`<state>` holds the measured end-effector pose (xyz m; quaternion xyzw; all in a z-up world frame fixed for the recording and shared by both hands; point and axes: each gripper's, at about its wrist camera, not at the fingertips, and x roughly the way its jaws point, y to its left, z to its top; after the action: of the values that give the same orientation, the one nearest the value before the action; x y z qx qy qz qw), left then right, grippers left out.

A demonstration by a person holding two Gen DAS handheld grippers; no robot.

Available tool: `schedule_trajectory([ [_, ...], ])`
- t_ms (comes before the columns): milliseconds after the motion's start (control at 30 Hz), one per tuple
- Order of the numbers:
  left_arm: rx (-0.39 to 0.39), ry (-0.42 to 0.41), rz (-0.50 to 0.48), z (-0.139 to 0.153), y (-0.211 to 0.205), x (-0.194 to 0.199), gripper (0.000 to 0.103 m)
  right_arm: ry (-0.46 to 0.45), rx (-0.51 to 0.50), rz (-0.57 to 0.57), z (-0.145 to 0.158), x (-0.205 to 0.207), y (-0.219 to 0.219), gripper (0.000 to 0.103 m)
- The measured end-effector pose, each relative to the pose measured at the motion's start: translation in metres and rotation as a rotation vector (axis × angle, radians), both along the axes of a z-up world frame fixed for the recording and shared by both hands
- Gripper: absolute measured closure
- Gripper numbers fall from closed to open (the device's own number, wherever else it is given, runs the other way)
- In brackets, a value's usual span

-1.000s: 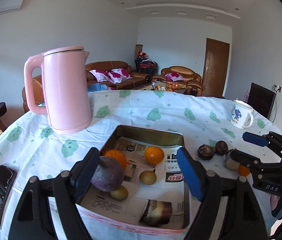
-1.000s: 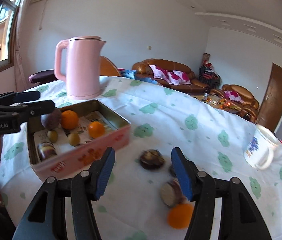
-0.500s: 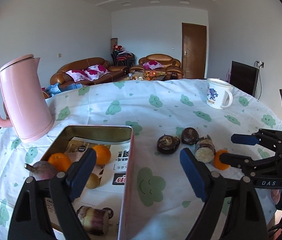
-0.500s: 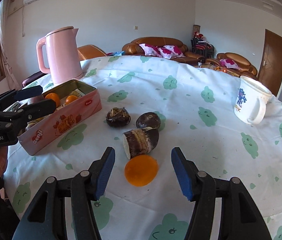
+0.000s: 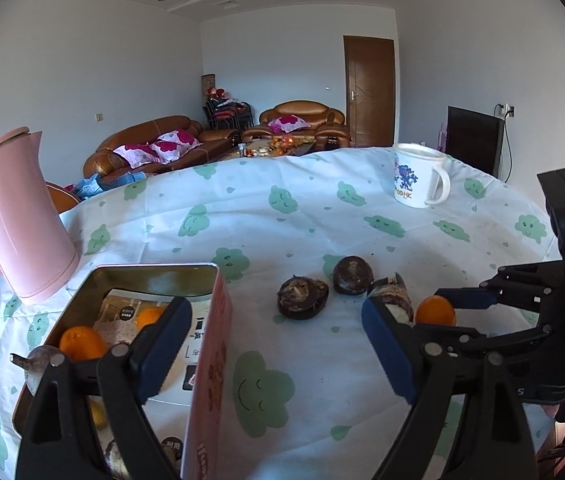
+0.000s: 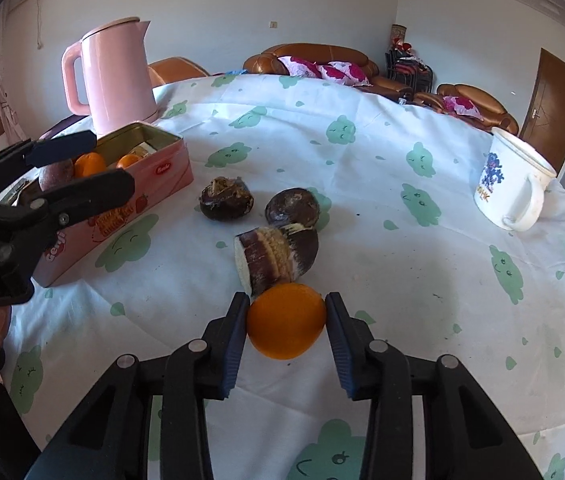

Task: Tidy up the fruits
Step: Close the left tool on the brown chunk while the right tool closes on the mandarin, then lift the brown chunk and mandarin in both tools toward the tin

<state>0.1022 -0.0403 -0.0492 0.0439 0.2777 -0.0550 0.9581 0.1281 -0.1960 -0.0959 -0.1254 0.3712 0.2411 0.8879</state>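
Right claw (image 6: 285, 322) clenched on the orange (image 6: 286, 321), both blue pads pressed to its sides; the fruit sits low on the desk (image 6: 422, 272), touching it or nearly so, I cannot tell which. Landmark for my notes: the pink tin (image 6: 122, 204).

Left claw (image 5: 270, 344) released, jaws wide, holding nothing. I have it straddling the near right wall of the tin, one finger over the tin's inside, the other over bare cloth.

Inside the tin, on printed paper: two oranges (image 6: 89, 165), a reddish-purple round fruit (image 6: 55, 173) at the near-left end. More items lie there but my left claw hides them.

To the right of the tin, on the cloth:
- cut taro piece (image 6: 276, 258), lying on its side, touching the held orange at its near edge
- two dark round fruits (image 6: 226, 199) just beyond the taro, side by side, between it and the tin

Pink kettle (image 6: 112, 76) upright just behind the tin's far end. White mug (image 6: 512, 184) well to the right of the tin, upright, handle toward me in the right wrist view.

Tablecloth white with green cloud faces.
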Motion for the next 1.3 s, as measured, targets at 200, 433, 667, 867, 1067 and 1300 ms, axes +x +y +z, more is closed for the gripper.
schedule_trajectory([
  [200, 0.005, 0.032, -0.076, -0.005, -0.033, 0.015, 0.014, -0.071, 0.024, -0.153, 0.015, 0.014, -0.029, 0.063],
  [433, 0.022, 0.129, -0.161, -0.024, -0.070, 0.037, 0.015, -0.094, 0.028, -0.236, 0.014, 0.024, -0.049, 0.062],
  [667, 0.017, 0.274, -0.219, -0.042, -0.088, 0.065, 0.042, -0.092, 0.064, -0.232, 0.015, 0.023, -0.054, 0.062],
  [867, 0.017, 0.290, -0.230, -0.045, -0.090, 0.064, 0.061, -0.092, 0.071, -0.218, 0.015, 0.022, -0.054, 0.062],
  [1067, -0.019, 0.237, -0.214, -0.037, -0.081, 0.058, 0.061, -0.117, 0.085, -0.203, 0.018, 0.017, -0.054, 0.062],
  [1300, -0.042, 0.186, -0.205, -0.029, -0.076, 0.052, 0.061, -0.155, 0.102, -0.178, 0.023, 0.010, -0.053, 0.062],
])
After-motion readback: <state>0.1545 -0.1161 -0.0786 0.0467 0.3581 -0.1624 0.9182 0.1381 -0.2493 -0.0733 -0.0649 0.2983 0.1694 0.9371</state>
